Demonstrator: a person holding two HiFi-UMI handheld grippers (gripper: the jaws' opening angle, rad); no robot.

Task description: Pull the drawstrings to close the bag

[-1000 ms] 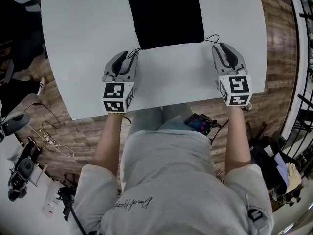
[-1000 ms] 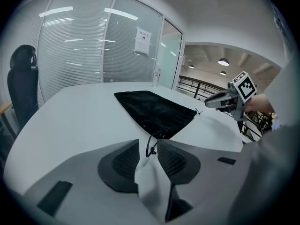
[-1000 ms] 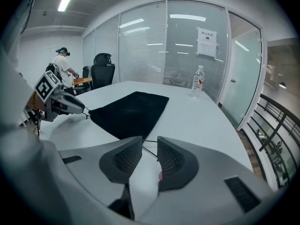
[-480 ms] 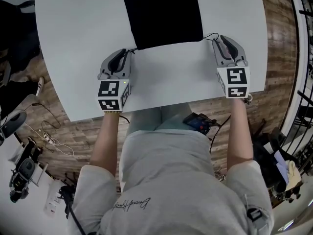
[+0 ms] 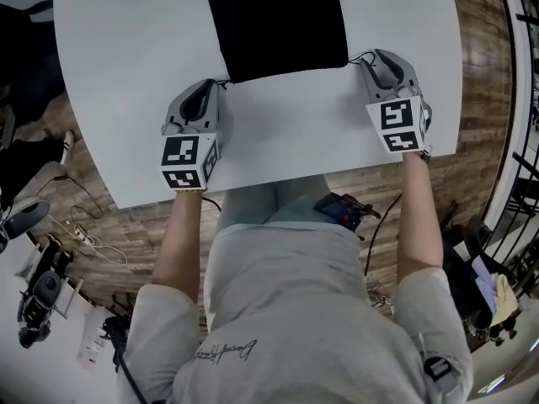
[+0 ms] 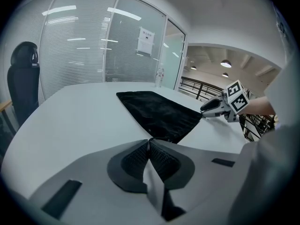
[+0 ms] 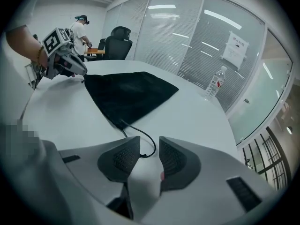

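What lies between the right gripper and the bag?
Black drawstring loops from the bag into the right gripper, between jaws that have just been opening; right gripper view.

No legible text found. Paper notice (image 6: 146,40) on glass wall (image 6: 84,46): print too small to read. Script line (image 5: 226,351) across shirt (image 5: 295,301) back: undecipherable. Red label (image 7: 214,84) on water bottle (image 7: 211,92): unreadable.

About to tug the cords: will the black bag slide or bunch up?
The bag lies flat and limp, so it's probably soft cloth that will gather. The cord curls loosely, likely floppy. The smooth table may let the light bag slide.
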